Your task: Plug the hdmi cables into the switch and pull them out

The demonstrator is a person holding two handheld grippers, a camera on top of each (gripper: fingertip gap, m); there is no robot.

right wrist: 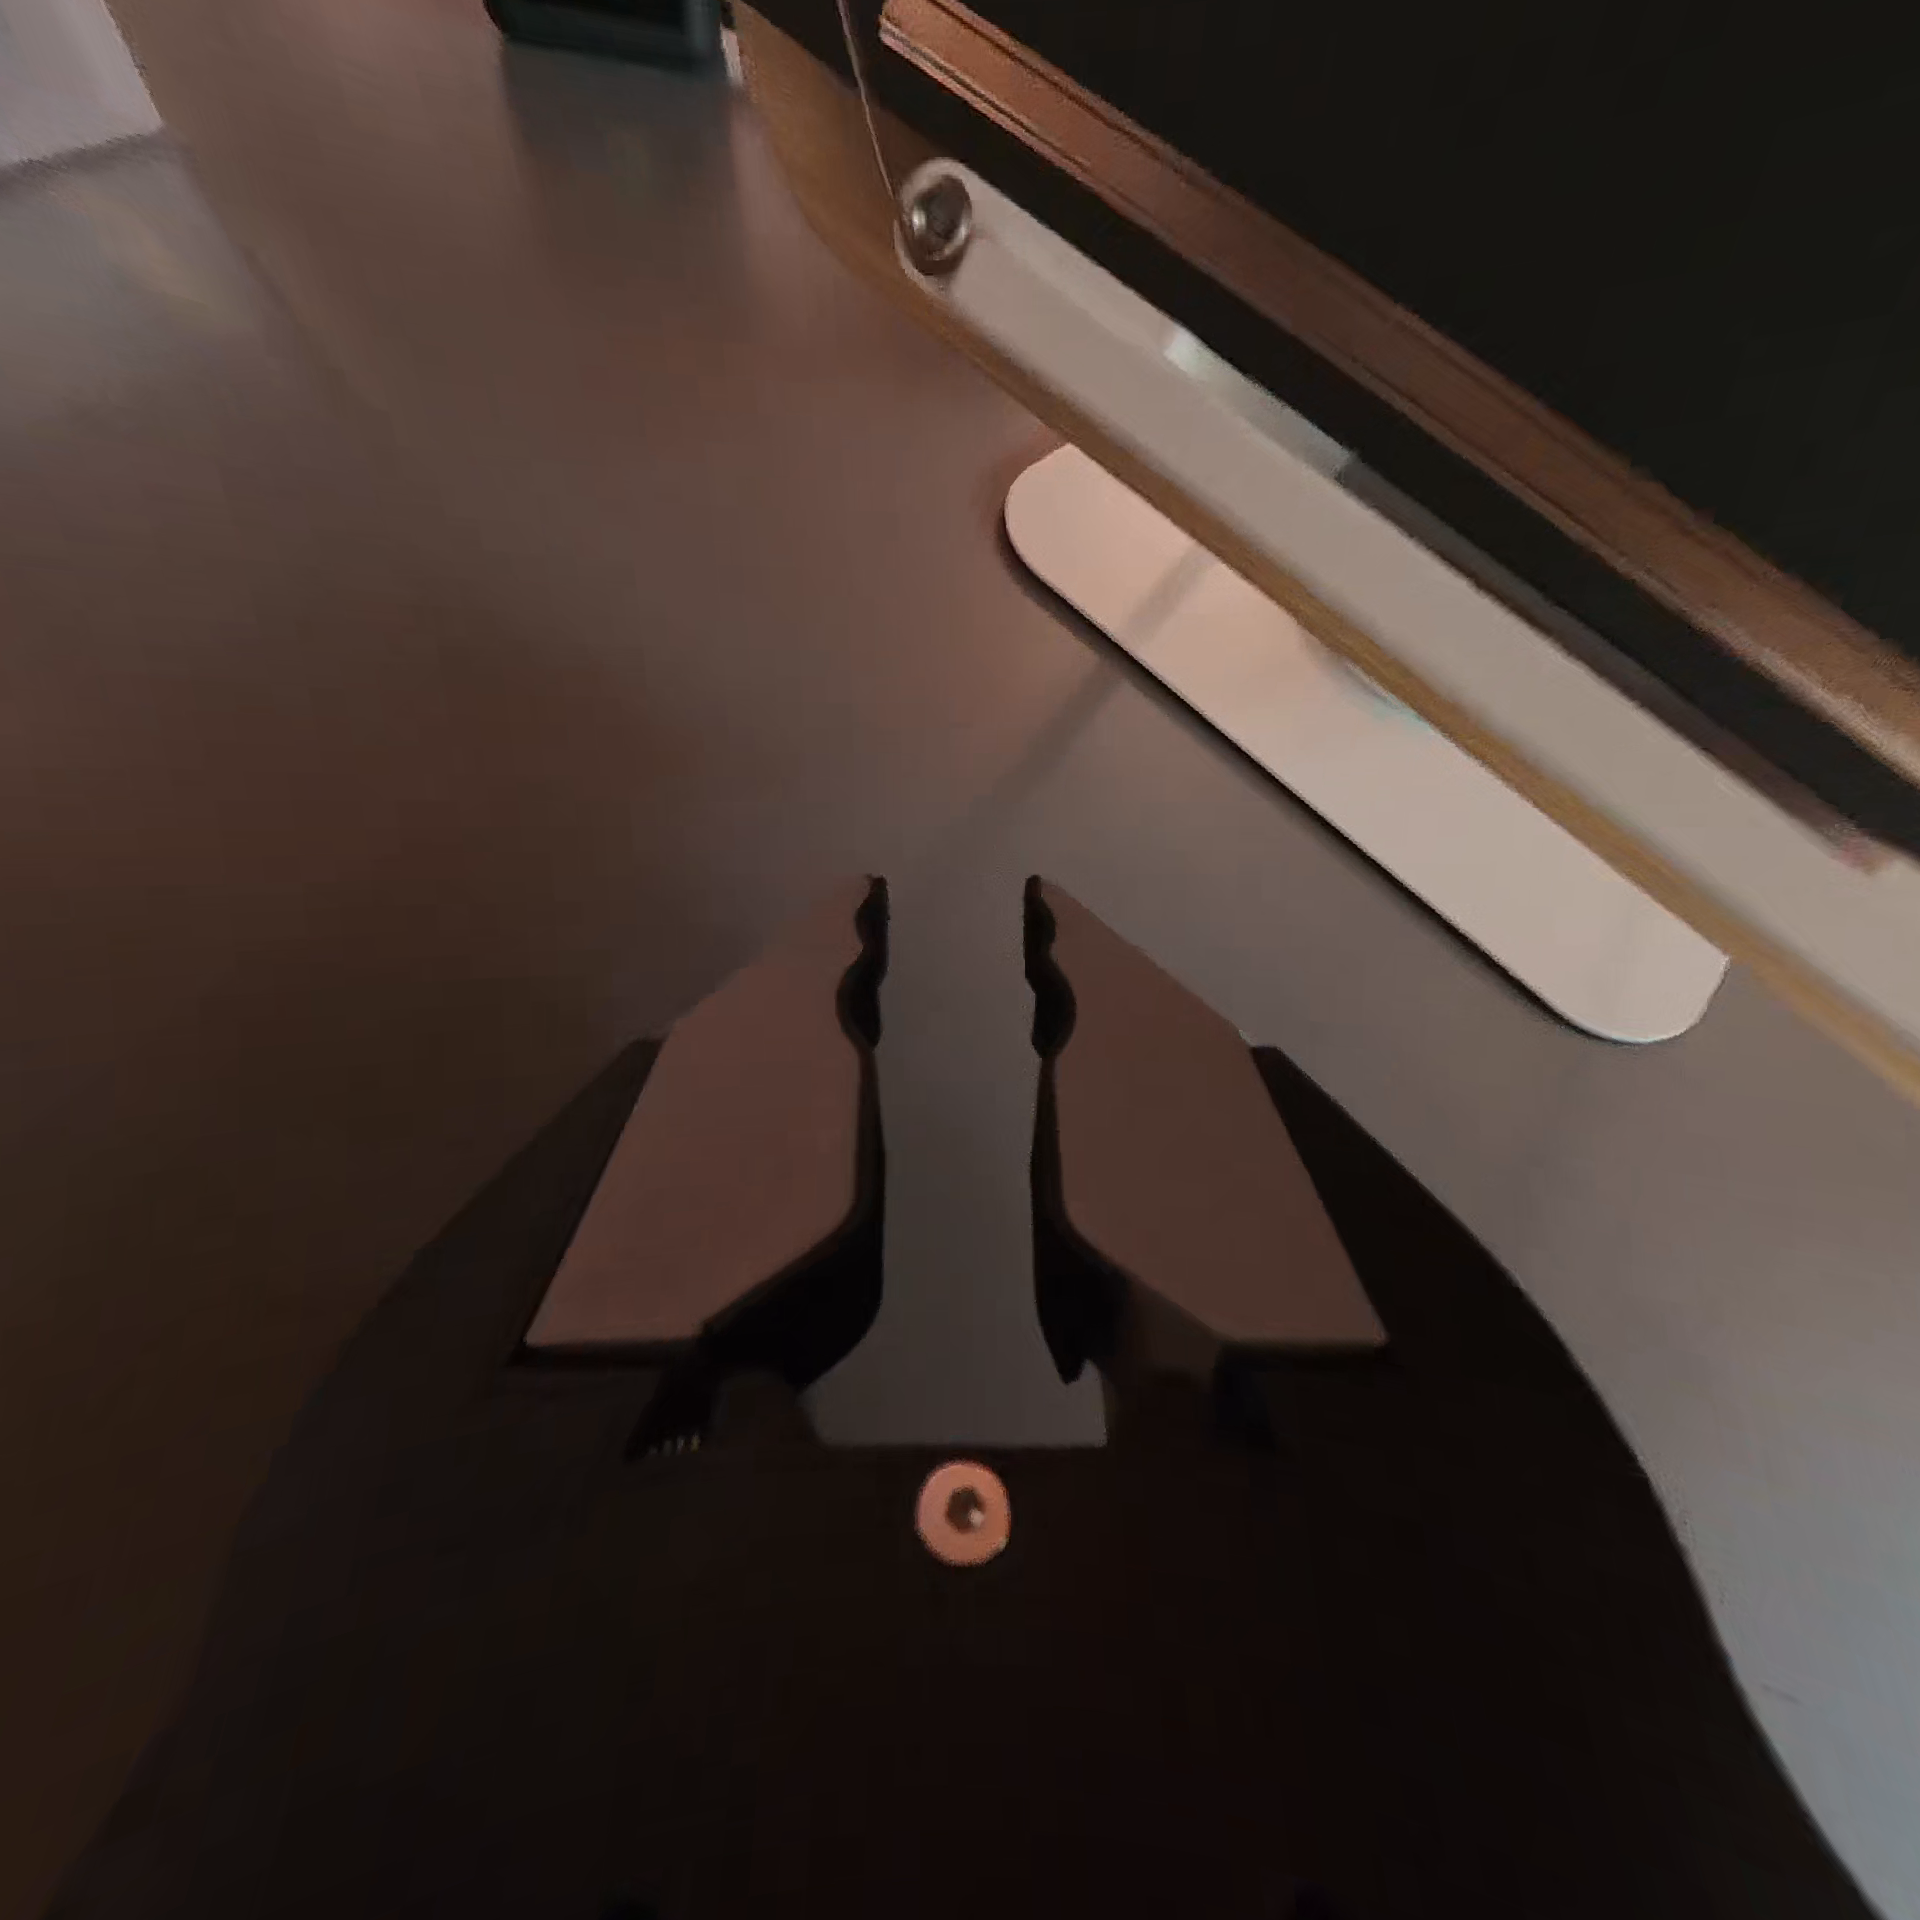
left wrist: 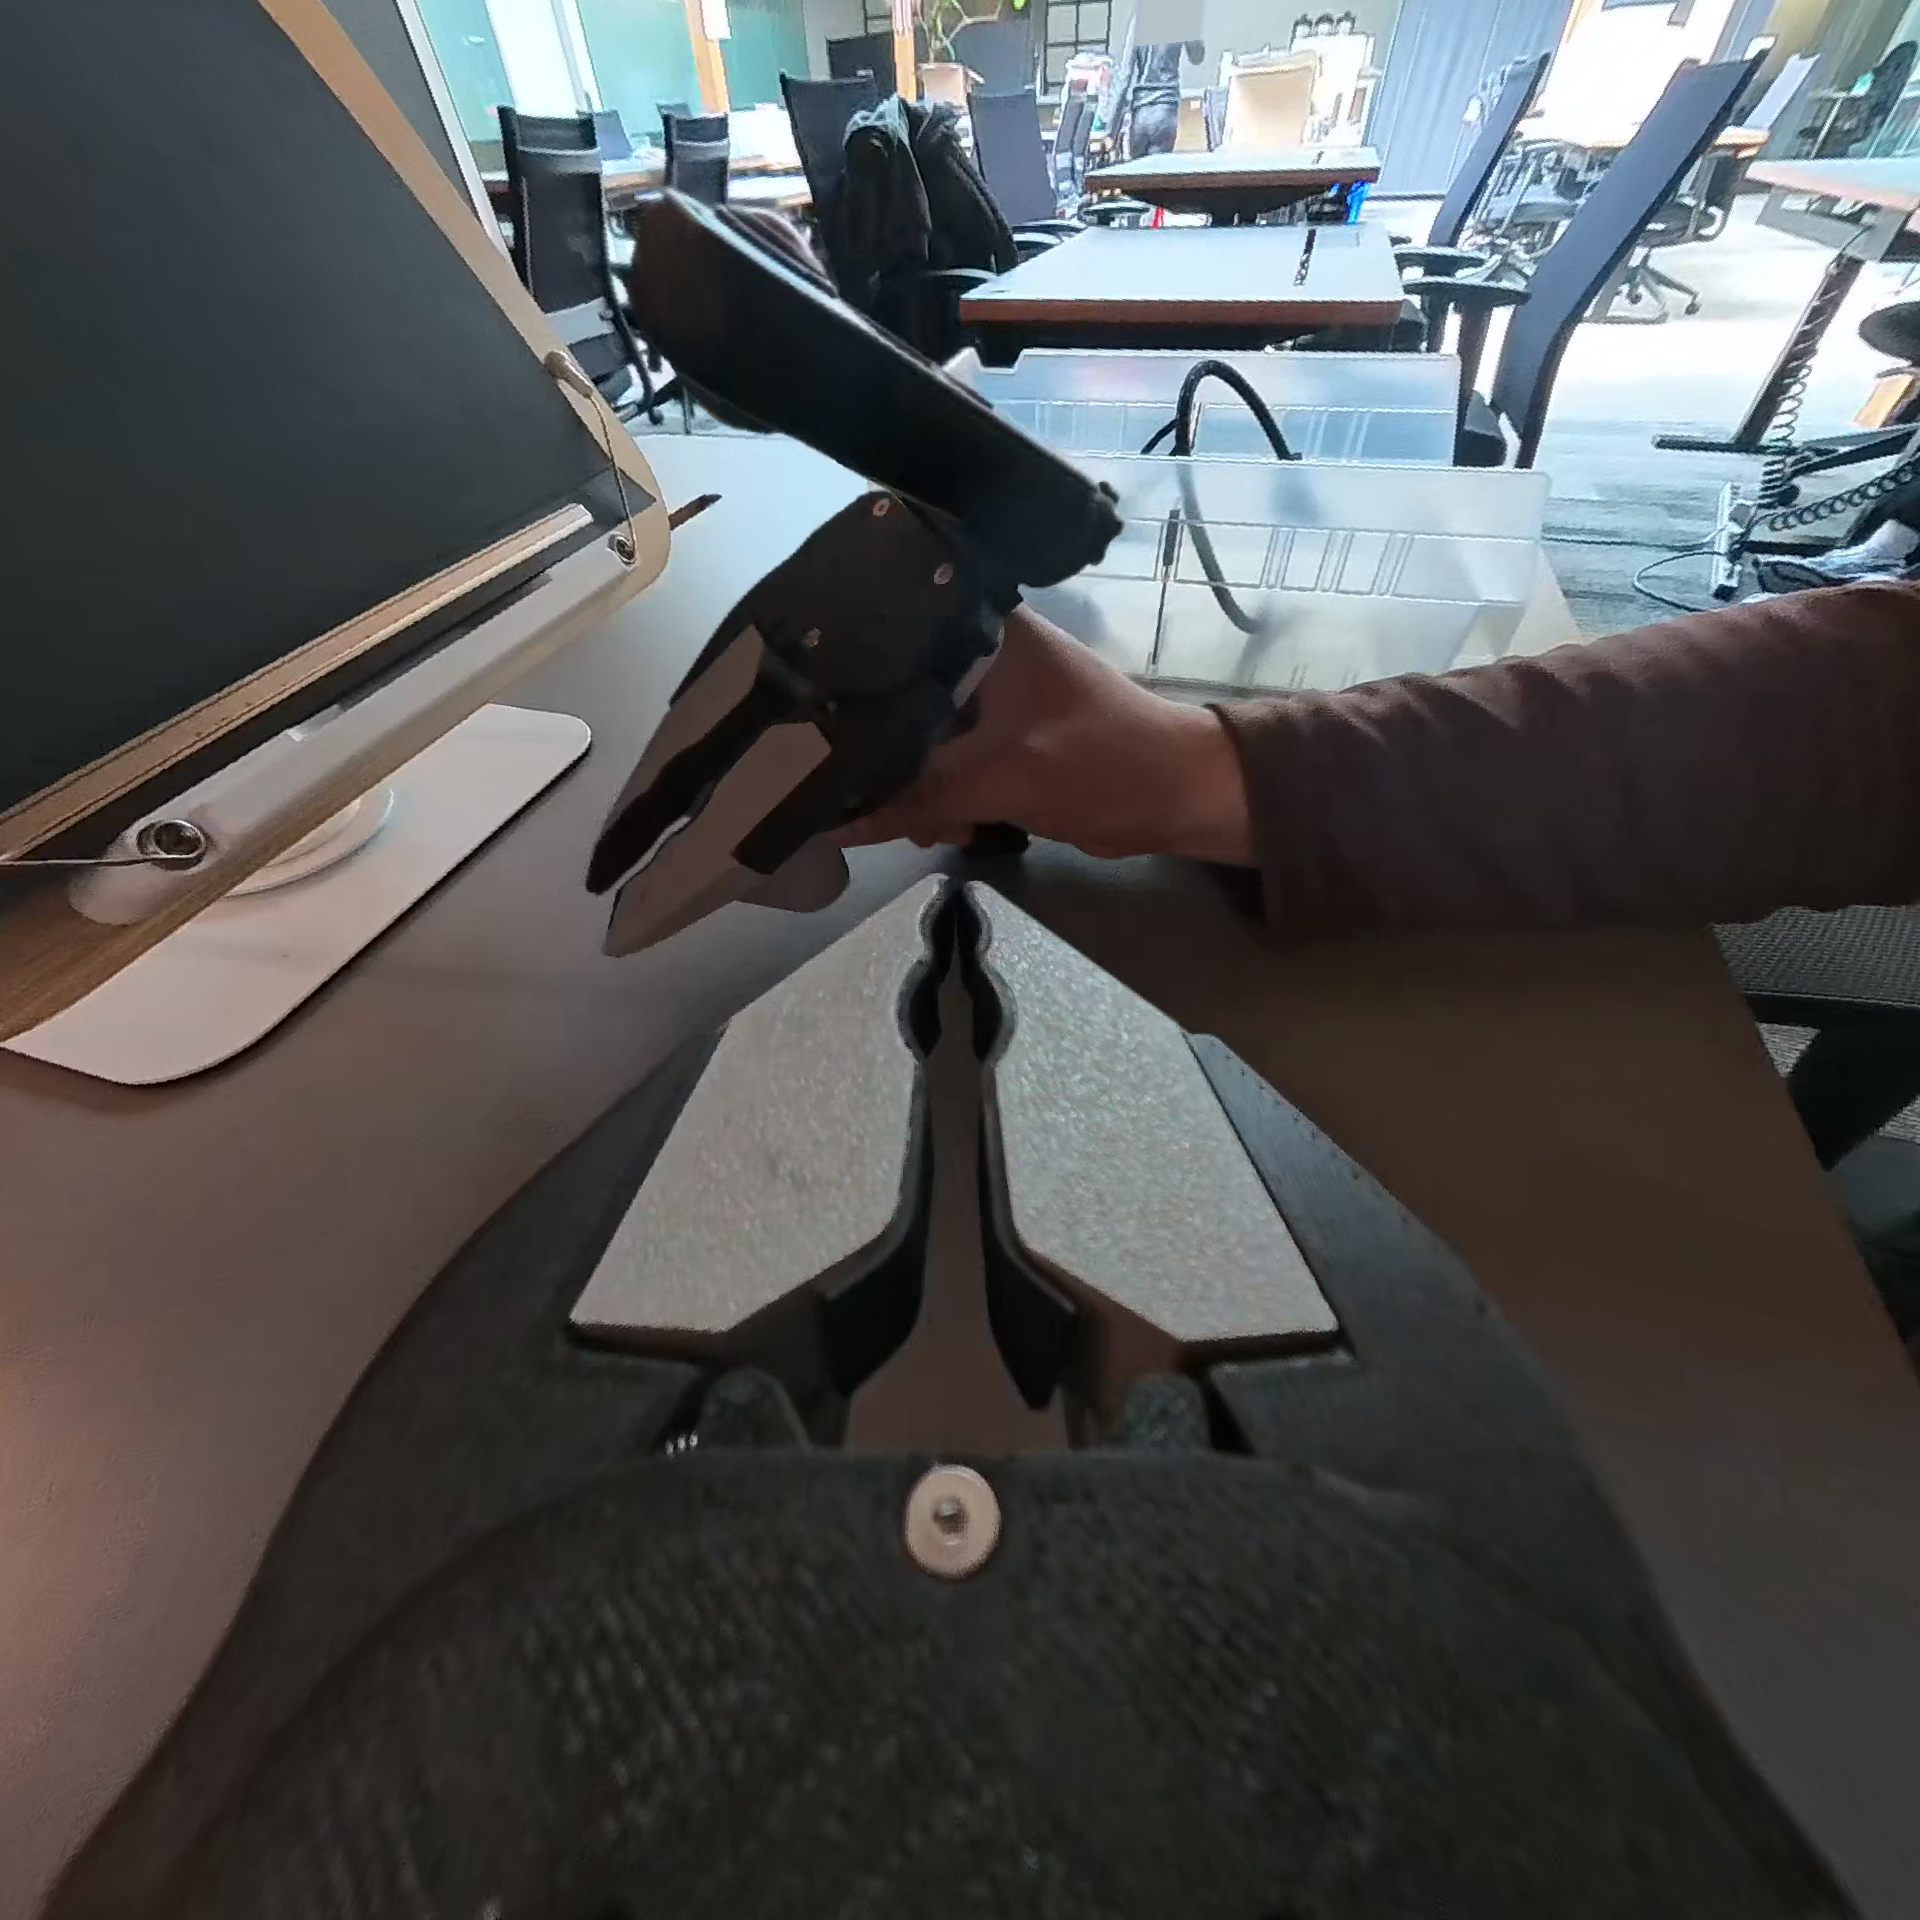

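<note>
Black tools [left wrist: 958, 896] with grey textured finger plates, silver centre screw; brown sleeve [left wrist: 1558, 758].

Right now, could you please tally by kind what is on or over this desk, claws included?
Claws: 2, the left claw shut and empty, the right claw open and empty.
Monitors on a white base: 1, the monitor.
Clear plastic bins: 2, the near bin and the far bin.
Black cables: 1, the cable looping out of the bins.
Total: 6.

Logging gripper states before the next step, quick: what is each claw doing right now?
Left claw: shut, holding nothing.
Right claw: open, empty, above the desk.
</note>
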